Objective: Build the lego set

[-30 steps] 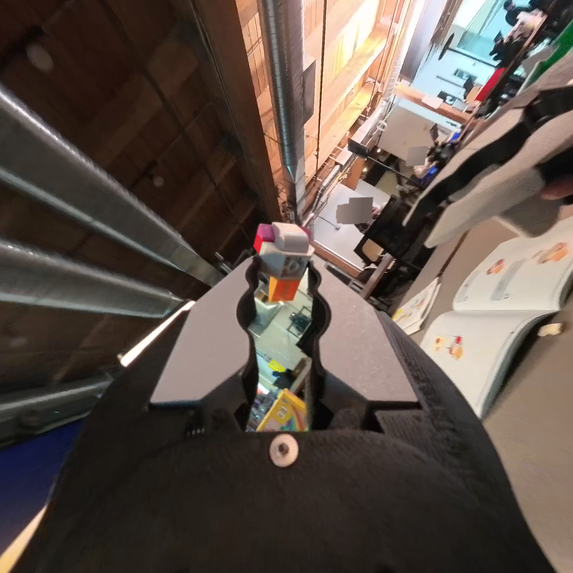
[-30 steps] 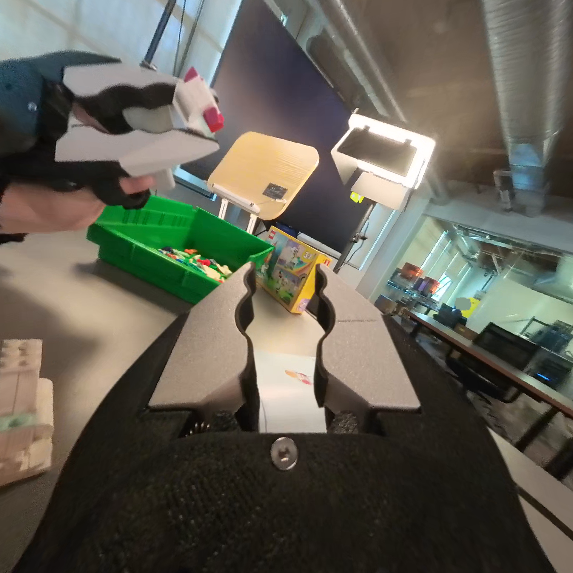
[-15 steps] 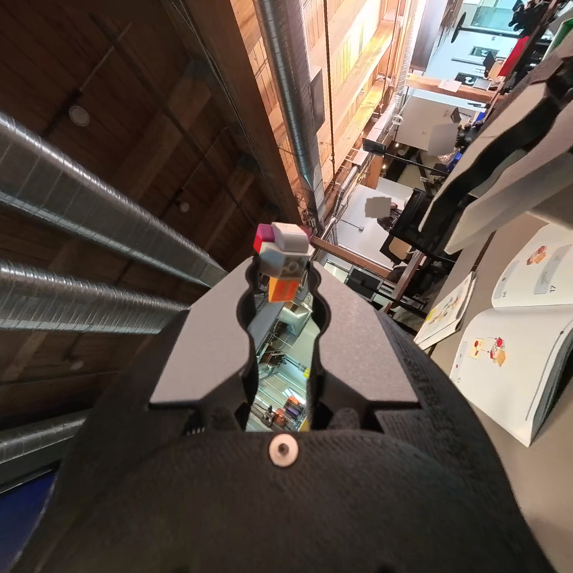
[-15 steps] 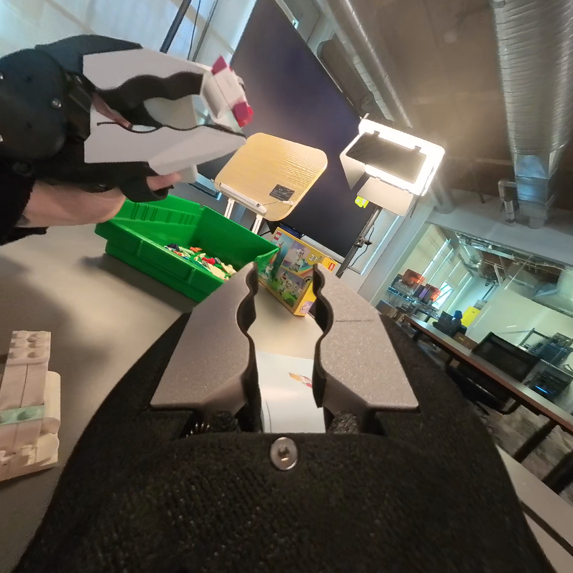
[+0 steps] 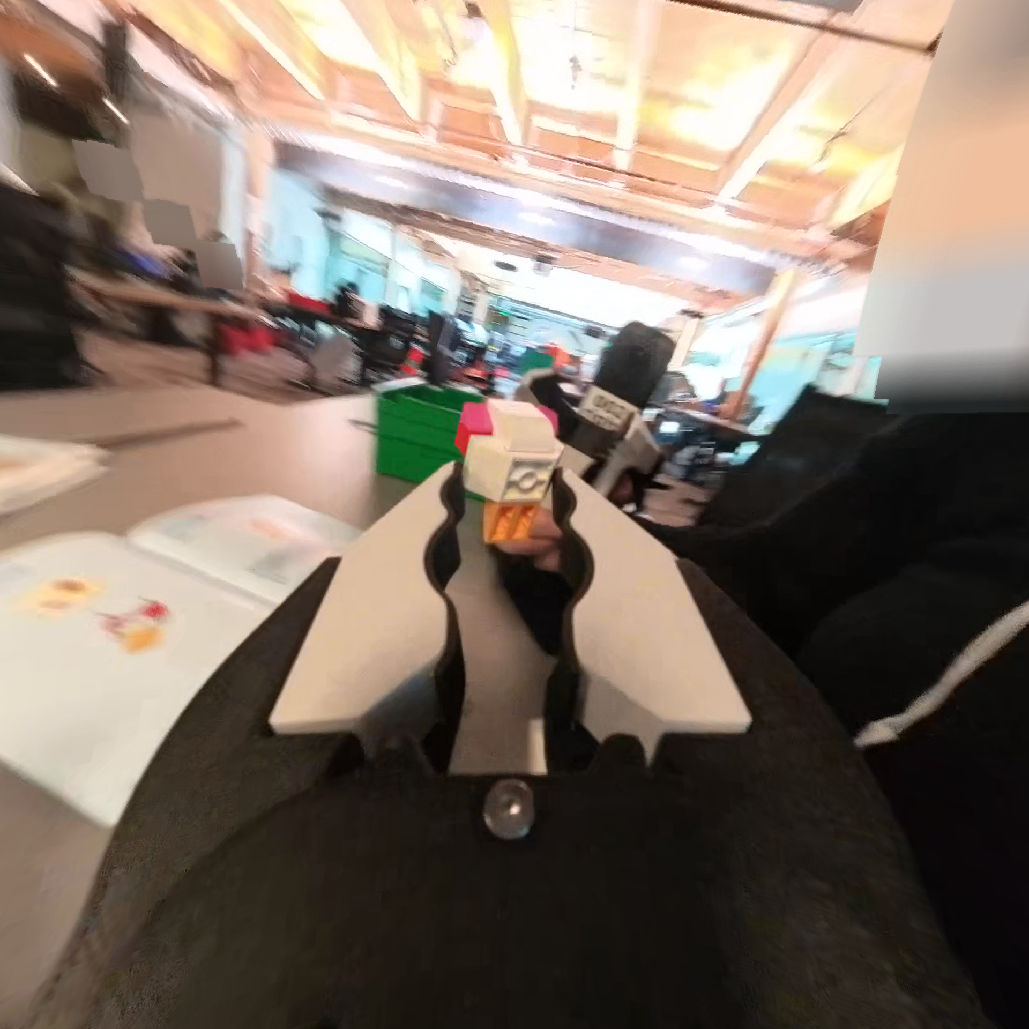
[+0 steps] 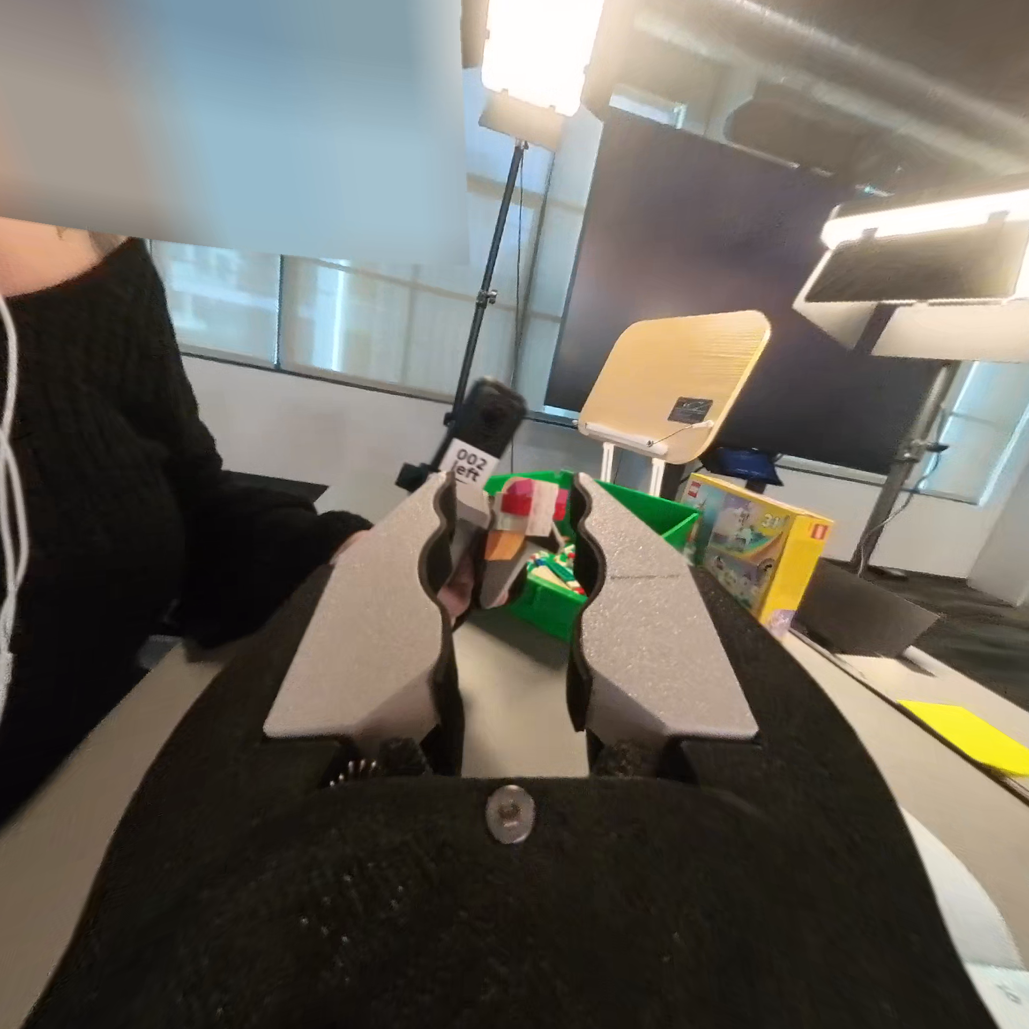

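Green bin (image 6: 662,515) beyond; bare table (image 6: 518,685) between

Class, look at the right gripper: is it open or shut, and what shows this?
Open. In its own wrist view the right gripper shows a clear gap between its fingers; the small brick assembly seen through it sits in the left gripper.

A white label (image 6: 473,466) with dark print sits on the black camera of the left gripper; the yellow box (image 6: 763,548) on the desk (image 6: 919,779) carries a red brand logo and printed figures; the booklet (image 5: 111,629) pages look too blurred to read
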A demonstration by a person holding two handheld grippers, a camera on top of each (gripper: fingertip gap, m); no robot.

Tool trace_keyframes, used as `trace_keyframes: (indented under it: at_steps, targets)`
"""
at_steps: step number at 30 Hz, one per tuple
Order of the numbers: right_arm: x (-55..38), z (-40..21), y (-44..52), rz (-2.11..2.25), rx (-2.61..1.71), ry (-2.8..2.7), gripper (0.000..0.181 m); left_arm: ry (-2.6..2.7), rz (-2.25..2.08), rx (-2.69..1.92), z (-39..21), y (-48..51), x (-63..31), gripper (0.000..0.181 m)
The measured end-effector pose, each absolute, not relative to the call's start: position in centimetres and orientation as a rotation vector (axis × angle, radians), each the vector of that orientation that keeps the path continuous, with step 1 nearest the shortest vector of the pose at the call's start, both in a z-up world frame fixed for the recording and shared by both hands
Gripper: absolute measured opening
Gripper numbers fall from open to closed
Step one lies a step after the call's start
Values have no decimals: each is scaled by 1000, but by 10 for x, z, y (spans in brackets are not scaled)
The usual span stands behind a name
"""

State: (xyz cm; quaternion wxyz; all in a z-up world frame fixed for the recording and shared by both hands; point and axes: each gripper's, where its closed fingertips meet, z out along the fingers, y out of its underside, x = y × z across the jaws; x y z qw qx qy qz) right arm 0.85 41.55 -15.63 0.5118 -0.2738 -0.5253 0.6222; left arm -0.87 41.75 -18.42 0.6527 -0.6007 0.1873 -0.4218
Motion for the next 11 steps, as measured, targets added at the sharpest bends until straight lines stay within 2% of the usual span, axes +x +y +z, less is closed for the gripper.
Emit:
trace_keyframes:
  at_steps: [6, 11]
  targets:
    - [1, -191, 409, 905, -512, -1554, 53, 272, -1719, -1352, -186, 400, 8, 31]
    - [1, -189, 396, 788, -403, -1544, 50, 204, -2092, -1365, -193, 389, 20, 31]
